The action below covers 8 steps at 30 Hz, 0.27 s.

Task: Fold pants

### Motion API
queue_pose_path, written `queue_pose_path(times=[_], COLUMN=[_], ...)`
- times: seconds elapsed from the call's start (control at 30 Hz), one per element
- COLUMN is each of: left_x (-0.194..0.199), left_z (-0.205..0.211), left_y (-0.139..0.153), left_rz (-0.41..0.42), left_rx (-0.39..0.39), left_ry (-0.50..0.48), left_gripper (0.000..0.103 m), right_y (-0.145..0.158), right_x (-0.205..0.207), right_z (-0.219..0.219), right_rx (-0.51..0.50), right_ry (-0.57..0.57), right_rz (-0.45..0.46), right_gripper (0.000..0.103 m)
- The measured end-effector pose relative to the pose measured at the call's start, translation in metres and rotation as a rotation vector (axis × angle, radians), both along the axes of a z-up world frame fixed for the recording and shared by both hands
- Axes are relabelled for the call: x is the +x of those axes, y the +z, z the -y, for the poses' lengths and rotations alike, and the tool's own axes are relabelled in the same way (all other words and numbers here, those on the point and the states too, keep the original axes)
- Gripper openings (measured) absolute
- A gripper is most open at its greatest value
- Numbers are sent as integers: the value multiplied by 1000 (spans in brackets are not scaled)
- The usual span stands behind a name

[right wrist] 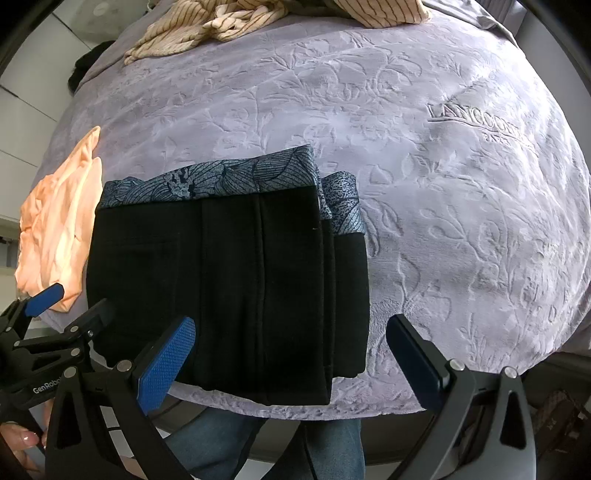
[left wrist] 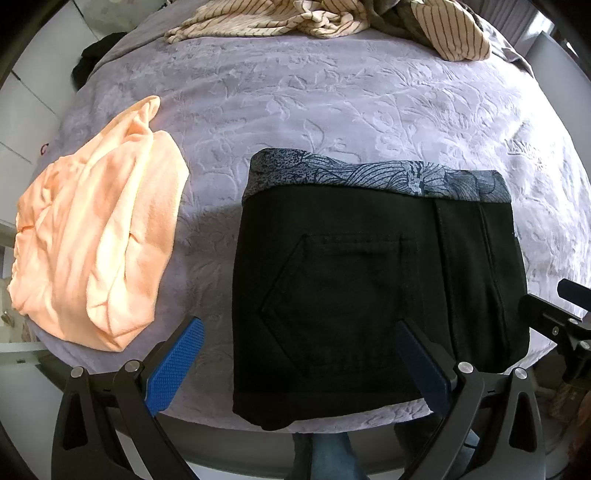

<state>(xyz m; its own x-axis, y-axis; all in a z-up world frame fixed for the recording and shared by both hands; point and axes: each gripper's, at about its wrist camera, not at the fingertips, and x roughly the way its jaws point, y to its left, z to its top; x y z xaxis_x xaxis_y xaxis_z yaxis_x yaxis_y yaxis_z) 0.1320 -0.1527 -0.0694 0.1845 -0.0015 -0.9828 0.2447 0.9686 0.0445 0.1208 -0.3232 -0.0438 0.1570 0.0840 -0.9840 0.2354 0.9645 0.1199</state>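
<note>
Black pants (left wrist: 369, 288) lie folded into a compact rectangle on the lilac bed cover, with a grey leaf-print lining band along the far edge; a back pocket faces up. They also show in the right wrist view (right wrist: 229, 280). My left gripper (left wrist: 299, 365) is open and empty, hovering over the near edge of the pants. My right gripper (right wrist: 291, 362) is open and empty, above the pants' near right corner. The left gripper also shows at the left edge of the right wrist view (right wrist: 48, 295).
A peach garment (left wrist: 96, 236) lies folded to the left of the pants. Striped cream clothes (left wrist: 325, 18) are piled at the far edge. The embossed lilac bed cover (right wrist: 461, 221) stretches to the right. The person's jeans-clad legs (right wrist: 229, 443) stand at the near edge.
</note>
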Motion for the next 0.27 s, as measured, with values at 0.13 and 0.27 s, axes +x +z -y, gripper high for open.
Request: queue_pose_path(times=[0.13, 0.27], left_x=[0, -1], left_z=[-1, -1], left_y=[2, 3], left_rz=[13, 20], left_rx=[-6, -9], left_ry=[4, -2], left_gripper=[103, 103], right_y=[0, 0], right_x=[0, 0], right_z=[0, 0], right_rx=[1, 1], right_ry=[1, 0], right_rz=[-2, -2], right_gripper=[103, 103])
